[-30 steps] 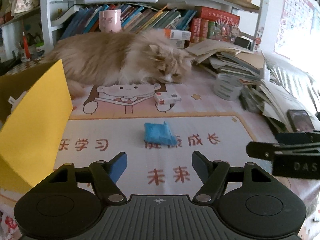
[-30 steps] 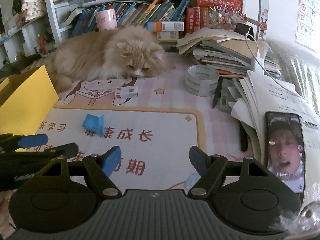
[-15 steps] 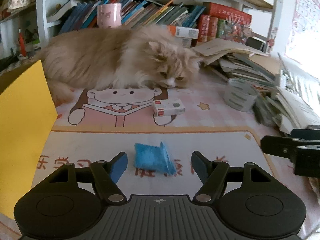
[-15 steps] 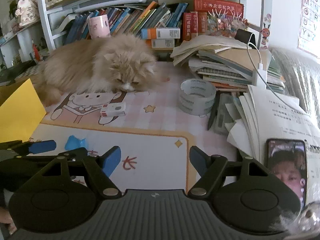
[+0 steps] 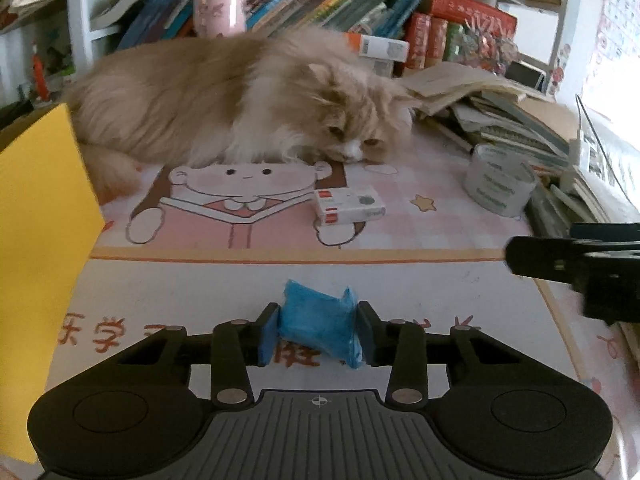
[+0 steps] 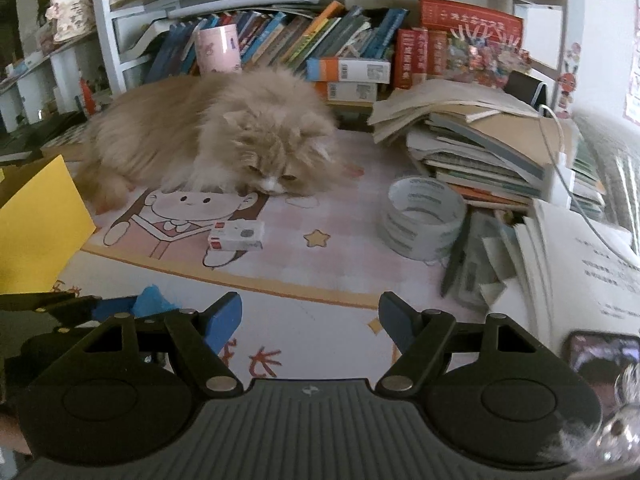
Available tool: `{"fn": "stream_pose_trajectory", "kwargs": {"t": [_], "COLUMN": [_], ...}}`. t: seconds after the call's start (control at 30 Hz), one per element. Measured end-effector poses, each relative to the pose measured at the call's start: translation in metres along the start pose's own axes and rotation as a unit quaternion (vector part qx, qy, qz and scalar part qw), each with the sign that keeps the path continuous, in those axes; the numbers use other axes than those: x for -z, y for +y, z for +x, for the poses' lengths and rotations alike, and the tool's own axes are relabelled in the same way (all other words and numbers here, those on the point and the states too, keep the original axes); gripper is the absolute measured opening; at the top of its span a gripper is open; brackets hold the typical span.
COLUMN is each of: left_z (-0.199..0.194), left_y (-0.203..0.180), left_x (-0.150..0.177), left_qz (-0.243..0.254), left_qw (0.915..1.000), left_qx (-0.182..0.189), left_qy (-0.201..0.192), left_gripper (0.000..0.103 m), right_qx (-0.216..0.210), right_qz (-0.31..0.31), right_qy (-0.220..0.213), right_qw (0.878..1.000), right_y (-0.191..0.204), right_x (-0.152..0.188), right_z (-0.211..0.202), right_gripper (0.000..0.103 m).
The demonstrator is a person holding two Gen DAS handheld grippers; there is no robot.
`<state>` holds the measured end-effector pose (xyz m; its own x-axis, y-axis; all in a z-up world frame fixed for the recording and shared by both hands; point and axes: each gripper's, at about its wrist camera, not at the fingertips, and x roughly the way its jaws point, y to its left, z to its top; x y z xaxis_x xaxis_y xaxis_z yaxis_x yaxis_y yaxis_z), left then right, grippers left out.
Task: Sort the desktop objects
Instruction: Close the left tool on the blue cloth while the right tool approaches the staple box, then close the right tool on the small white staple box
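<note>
The left gripper [image 5: 318, 330] is closed on the blue packet [image 5: 320, 326]: both fingers [image 5: 267, 334] press its sides, and the packet sits between them near the front edge of the surface [image 5: 420, 288], low over the printed mat; contact with the mat cannot be determined. The right gripper [image 6: 310, 314] is held further right with its fingers [image 6: 224, 316] spread apart and nothing between them. In the right wrist view a corner of the blue packet [image 6: 150, 298] shows behind the left gripper [image 6: 80, 308]. A small white box [image 5: 348, 206] lies near the middle of the surface. A tape roll [image 5: 498, 184] stands toward the right edge, beside a stack of books and papers [image 5: 500, 112]. A cat [image 5: 240, 108] lies along the back edge. A yellow box [image 5: 40, 240] stands at the left edge
</note>
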<state>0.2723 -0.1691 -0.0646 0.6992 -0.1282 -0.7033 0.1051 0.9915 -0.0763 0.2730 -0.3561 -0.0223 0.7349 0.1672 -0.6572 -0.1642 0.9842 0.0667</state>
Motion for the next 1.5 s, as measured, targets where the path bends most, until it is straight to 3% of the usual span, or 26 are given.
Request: {"fn": "stream_pose_trajectory", "kwargs": {"t": [0.4, 0.63, 0.9, 1.13, 1.5], "left_z": [-0.089, -0.124, -0.140, -0.147, -0.158], "left_y": [0.044, 0.047, 0.051, 0.050, 0.042], "left_x": [0.004, 0.004, 0.000, -0.005, -0.003], "left_qz": [-0.074, -0.073, -0.087, -0.077, -0.061], "left_qw": [0.9969, 0.9968, 0.9953, 0.9959, 0.9959], "left_qx": [-0.019, -0.012, -0.015, -0.002, 0.020], "left_qy": [-0.019, -0.032, -0.040, -0.047, -0.063], "left_gripper": [0.039, 0.039, 0.039, 0.039, 0.039], "right_qx": [-0.046, -0.055, -0.035, -0.035, -0.035], "right_qz": [-0.059, -0.063, -0.036, -0.023, -0.005], "right_qy": [-0.003, -0.007, 0.009, 0.004, 0.001], "right_qw": [0.997, 0.996, 0.999, 0.999, 0.999], "right_y": [0.034, 0.056, 0.060, 0.057, 0.039], "right_x": [-0.027, -0.036, -0.038, -0.035, -0.004], "right_z": [0.061, 0.108, 0.142, 0.134, 0.070], "right_gripper": [0.074, 0.071, 0.055, 0.053, 0.053]}}
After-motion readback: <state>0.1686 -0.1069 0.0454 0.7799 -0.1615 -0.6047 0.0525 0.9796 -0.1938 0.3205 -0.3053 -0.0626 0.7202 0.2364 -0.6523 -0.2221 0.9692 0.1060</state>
